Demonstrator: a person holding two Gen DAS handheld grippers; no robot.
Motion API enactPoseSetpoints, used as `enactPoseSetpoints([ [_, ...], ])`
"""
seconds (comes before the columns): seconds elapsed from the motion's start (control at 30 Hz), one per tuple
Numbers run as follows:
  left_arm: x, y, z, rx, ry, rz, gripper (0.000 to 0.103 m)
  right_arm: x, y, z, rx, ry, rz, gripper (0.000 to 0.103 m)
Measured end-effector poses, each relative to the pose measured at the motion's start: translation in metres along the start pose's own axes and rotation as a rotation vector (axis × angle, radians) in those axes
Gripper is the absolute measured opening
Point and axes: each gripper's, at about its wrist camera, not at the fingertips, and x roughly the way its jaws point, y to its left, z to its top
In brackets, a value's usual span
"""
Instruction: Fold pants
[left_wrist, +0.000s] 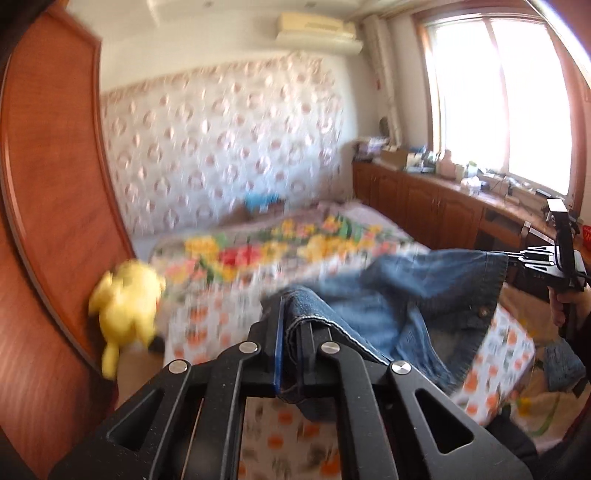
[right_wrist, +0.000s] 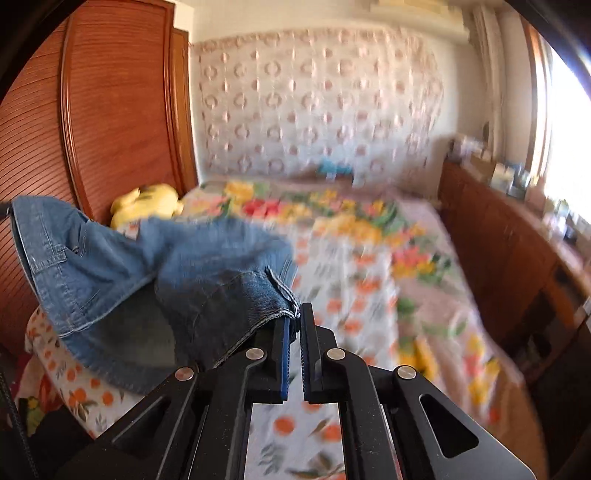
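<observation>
The blue denim pants (left_wrist: 424, 280) hang stretched between my two grippers above the bed. My left gripper (left_wrist: 291, 317) is shut on a folded denim edge that lies over its fingers. In the left wrist view, my right gripper (left_wrist: 517, 258) at the far right pinches the other end of the cloth, with a hand under it. The right wrist view has my right gripper (right_wrist: 294, 317) shut on a stitched corner of the pants (right_wrist: 147, 258), which sag to the left over the bed's edge. Both views are blurred.
Below lies the bed, under an orange-and-flower printed sheet (right_wrist: 369, 295). A yellow plush toy (left_wrist: 125, 306) lies against the wooden wardrobe (left_wrist: 48, 184) on the left. A low wooden cabinet (left_wrist: 424, 199) with clutter runs under the window on the right.
</observation>
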Motion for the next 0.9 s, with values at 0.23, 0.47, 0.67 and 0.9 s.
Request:
enactPoseSetpoints([
  [0.23, 0.01, -0.022, 0.13, 0.058, -0.132, -0.001, 0.005, -0.096, -0.028, 0.076, -0.053, -0.214, -0.122, 0.004],
  [0.47, 0.048, -0.05, 0.237, 0.086, -0.201, 0.018, 0.005, -0.183, -0.094, 0.121, -0.051, -0.302, -0.309, 0.004],
  [0.67, 0.087, -0.083, 0.316, 0.057, -0.224, -0.056, 0.005, -0.246, -0.126, 0.152, -0.064, -0.34, -0.459, 0.004],
  [0.9, 0.088, -0.115, 0.362, 0.081, -0.296, -0.117, 0.005, -0.292, -0.098, 0.15, -0.13, -0.352, -0.44, 0.005],
])
